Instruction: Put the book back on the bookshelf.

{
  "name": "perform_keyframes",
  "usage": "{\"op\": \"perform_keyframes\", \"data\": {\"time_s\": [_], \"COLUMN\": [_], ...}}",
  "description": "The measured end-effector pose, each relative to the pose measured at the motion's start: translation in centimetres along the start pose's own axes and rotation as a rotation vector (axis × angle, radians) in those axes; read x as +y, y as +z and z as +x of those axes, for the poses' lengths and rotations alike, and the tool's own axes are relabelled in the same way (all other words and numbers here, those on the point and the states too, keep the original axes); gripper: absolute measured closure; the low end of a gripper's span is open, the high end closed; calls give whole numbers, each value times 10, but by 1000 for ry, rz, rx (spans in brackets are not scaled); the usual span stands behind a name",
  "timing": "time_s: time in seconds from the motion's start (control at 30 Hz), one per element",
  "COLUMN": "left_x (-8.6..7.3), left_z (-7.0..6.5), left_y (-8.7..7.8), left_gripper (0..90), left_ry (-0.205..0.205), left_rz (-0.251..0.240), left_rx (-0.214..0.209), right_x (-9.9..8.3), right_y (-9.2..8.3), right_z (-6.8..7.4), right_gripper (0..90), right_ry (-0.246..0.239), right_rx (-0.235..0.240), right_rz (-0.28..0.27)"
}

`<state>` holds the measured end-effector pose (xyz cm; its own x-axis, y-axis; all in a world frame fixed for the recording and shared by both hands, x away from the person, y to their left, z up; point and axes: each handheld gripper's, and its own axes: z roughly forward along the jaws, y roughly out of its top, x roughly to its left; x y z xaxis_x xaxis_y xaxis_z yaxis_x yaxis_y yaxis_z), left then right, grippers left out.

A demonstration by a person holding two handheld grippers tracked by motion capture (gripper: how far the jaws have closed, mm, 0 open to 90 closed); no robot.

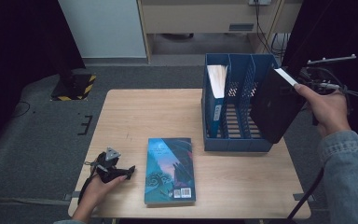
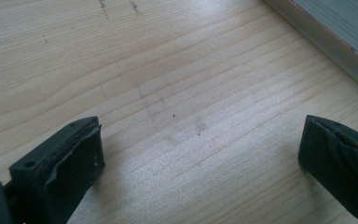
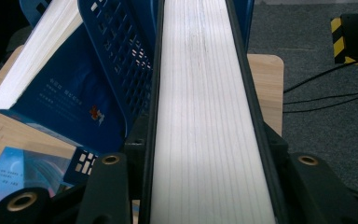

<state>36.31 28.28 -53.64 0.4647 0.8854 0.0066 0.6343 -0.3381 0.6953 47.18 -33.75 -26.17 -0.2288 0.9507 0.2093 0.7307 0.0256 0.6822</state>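
Observation:
A black-covered book [image 1: 276, 106] hangs tilted over the right end of a blue three-slot file holder [image 1: 235, 142], its lower corner by the holder's right wall. My right gripper [image 1: 304, 82] is shut on it. In the right gripper view the jaws clamp both covers, with the white page edge [image 3: 205, 116] between them. A blue book [image 1: 216, 95] stands in the holder's left slot. A teal picture-cover book [image 1: 169, 170] lies flat on the table. Left of it, my left gripper [image 1: 121, 171] rests low over the wood, open, with only bare wood showing between its jaws [image 2: 200, 154].
The wooden table [image 1: 144, 112] has bare room at its left and far side. On the grey floor stand a yellow-and-black striped base [image 1: 74, 86] and cables [image 3: 321, 98]. A white cabinet and dark curtains lie beyond the table.

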Motion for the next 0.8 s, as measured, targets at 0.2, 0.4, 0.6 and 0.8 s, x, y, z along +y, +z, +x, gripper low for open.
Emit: {"op": "perform_keyframes", "data": {"time_s": [0.2,0.4,0.6,0.8], "left_x": [0,0,0,0], "left_z": [0,0,0,0], "left_y": [0,0,0,0], "left_gripper": [0,0,0,0], "left_ry": [-3,-4,-4,-2], "left_rz": [-4,-5,-4,-2], "left_rx": [-2,-2,-3,-3], "right_x": [5,10,14,18], "right_y": [4,7,15,24], "right_z": [4,7,5,8], "right_gripper": [524,524,524,524], "right_ry": [-7,-8,4,6], "right_rx": [-13,-20,-31,-43], "right_rz": [-1,-1,-10,-13]}}
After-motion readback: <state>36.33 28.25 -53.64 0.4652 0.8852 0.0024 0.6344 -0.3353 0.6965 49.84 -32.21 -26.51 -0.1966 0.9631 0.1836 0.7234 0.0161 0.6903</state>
